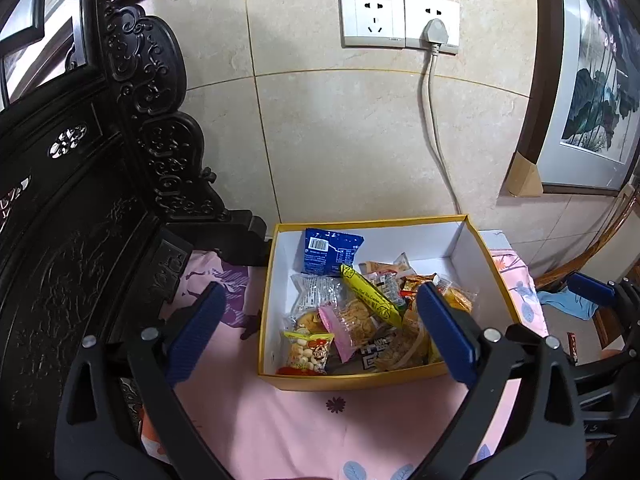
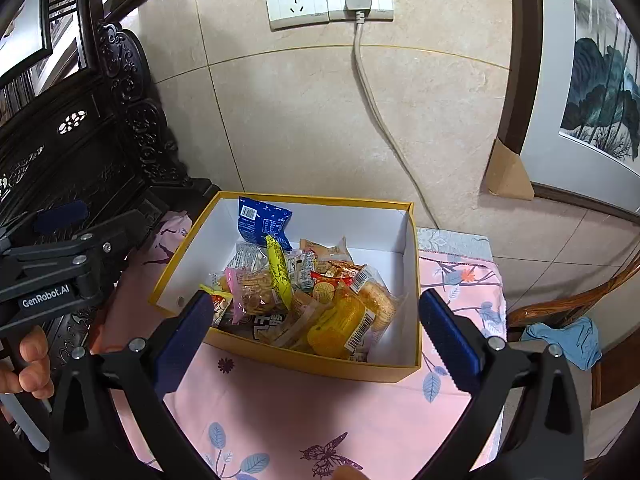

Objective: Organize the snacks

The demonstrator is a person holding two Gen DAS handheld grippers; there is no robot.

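A yellow box with a white inside point(image 1: 276, 280) point(image 2: 412, 264) stands on a pink floral cloth against the wall. It holds several wrapped snacks: a blue packet point(image 1: 330, 250) point(image 2: 262, 218) at the back, a yellow stick packet point(image 1: 370, 296) point(image 2: 278, 270), a pink-edged cracker pack point(image 1: 352, 324) point(image 2: 248, 290) and an orange packet point(image 2: 340, 326). My left gripper point(image 1: 320, 316) is open and empty, just in front of the box. My right gripper point(image 2: 316, 316) is open and empty over the box's near edge. The left gripper also shows at the left of the right wrist view point(image 2: 60, 216).
A carved dark wooden screen point(image 1: 80, 200) point(image 2: 80, 140) stands close on the left. A wall socket with a plugged cable point(image 1: 434, 40) point(image 2: 358, 4) is behind the box. A framed painting point(image 1: 592, 80) and a wooden chair with a blue cloth point(image 2: 568, 340) are on the right.
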